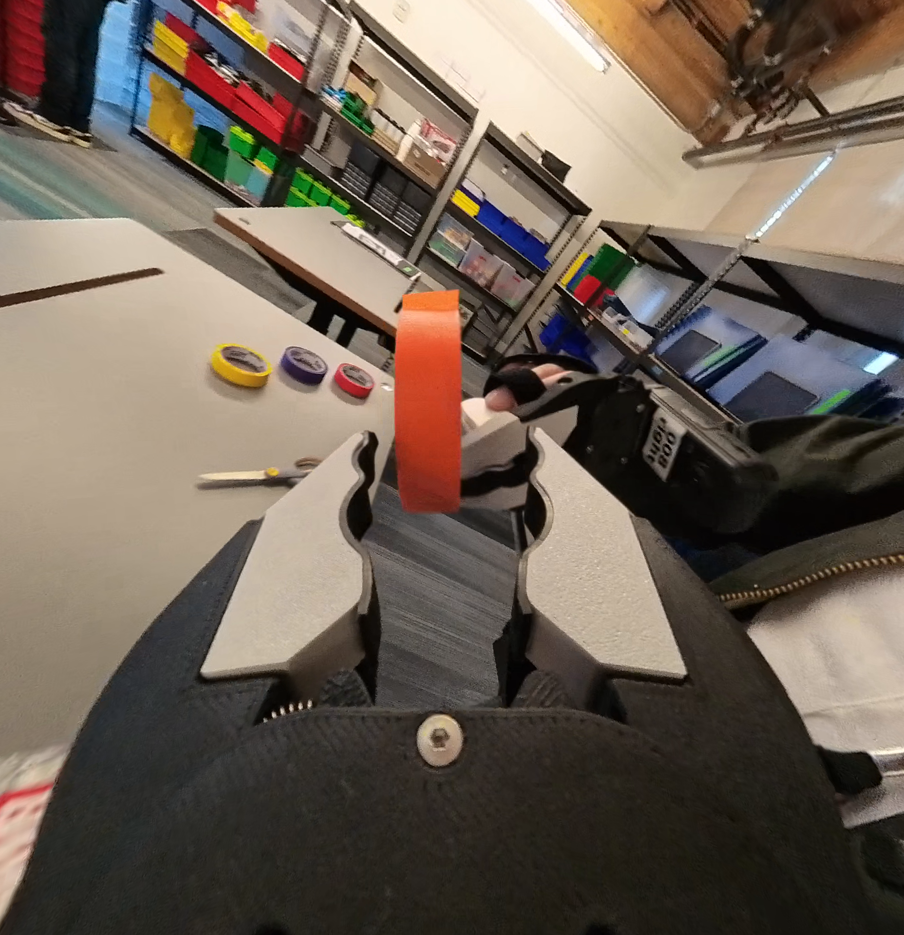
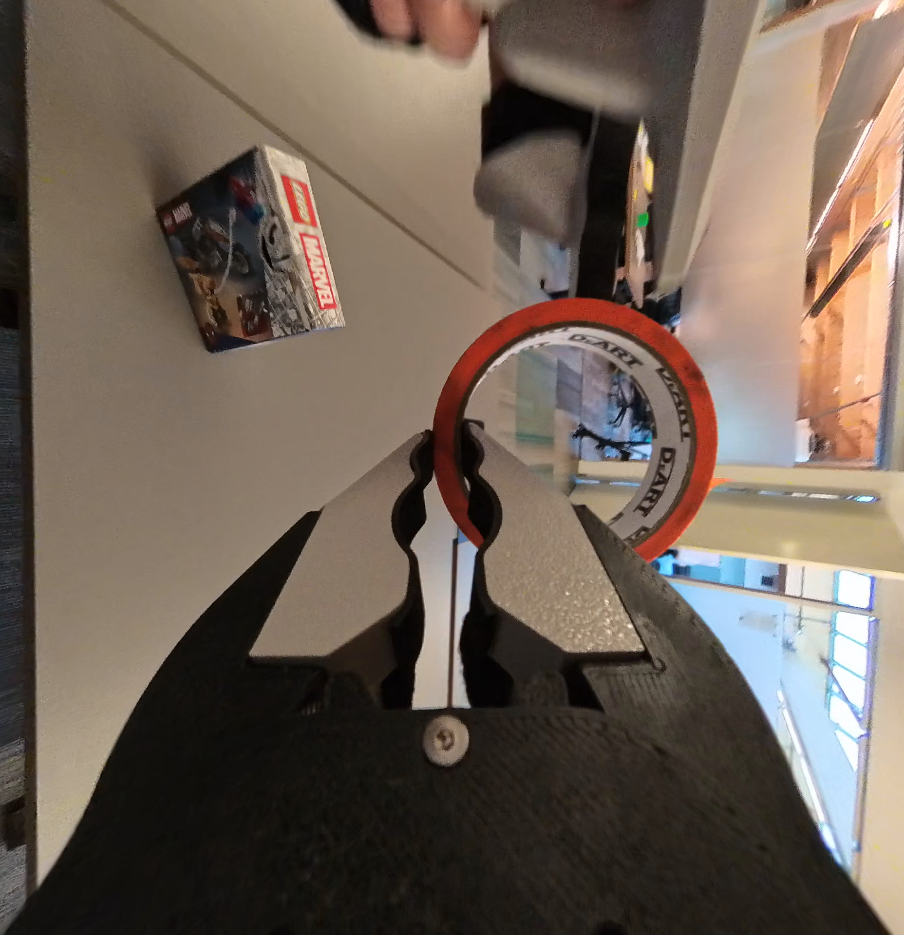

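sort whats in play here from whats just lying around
In play:
- orange tape roll, clamped by the right tool
- left tool, open, nearest that roll

Lying about:
- yellow, purple and red tape rolls
- scissors
- toy box

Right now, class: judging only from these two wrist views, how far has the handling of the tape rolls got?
Done: the orange tape roll is lifted off the table.

In hand: the right gripper clamps its rim; the left gripper is open just before it.

Left: the yellow roll, purple roll, red roll, scissors and toy box lie untouched.
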